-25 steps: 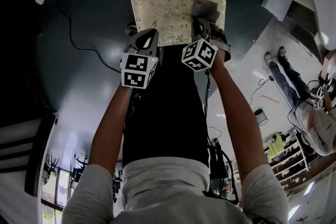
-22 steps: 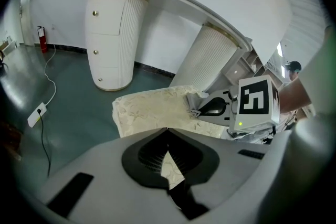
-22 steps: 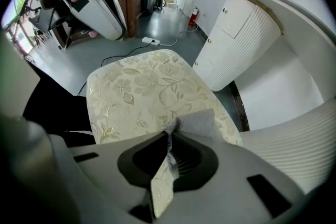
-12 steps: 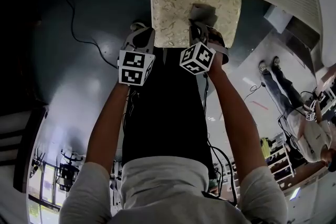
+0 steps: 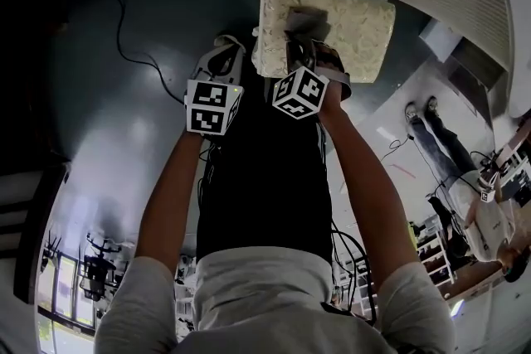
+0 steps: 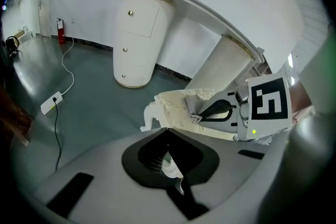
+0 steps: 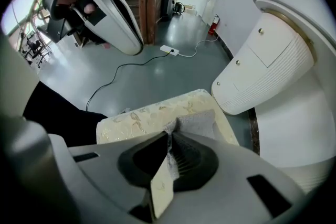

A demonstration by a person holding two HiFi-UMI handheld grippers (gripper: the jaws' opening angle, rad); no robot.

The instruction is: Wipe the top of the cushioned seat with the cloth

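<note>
Seat [image 5: 357, 21]: cream cushion on the floor, just ahead.
Cloth [image 5: 305, 19]: grey, pinched in the right gripper's [image 5: 303, 46] closed fingers and lying on the seat's near part.
Left gripper [image 5: 222, 54]: fingers closed beside the seat's left edge, with an unidentifiable pale scrap in the gap.
Risk: a hard drag could bunch the cloth or slide the unsteadied seat.
Views: only the right gripper view shows the pinch; the head view shows where both grippers are.
</note>
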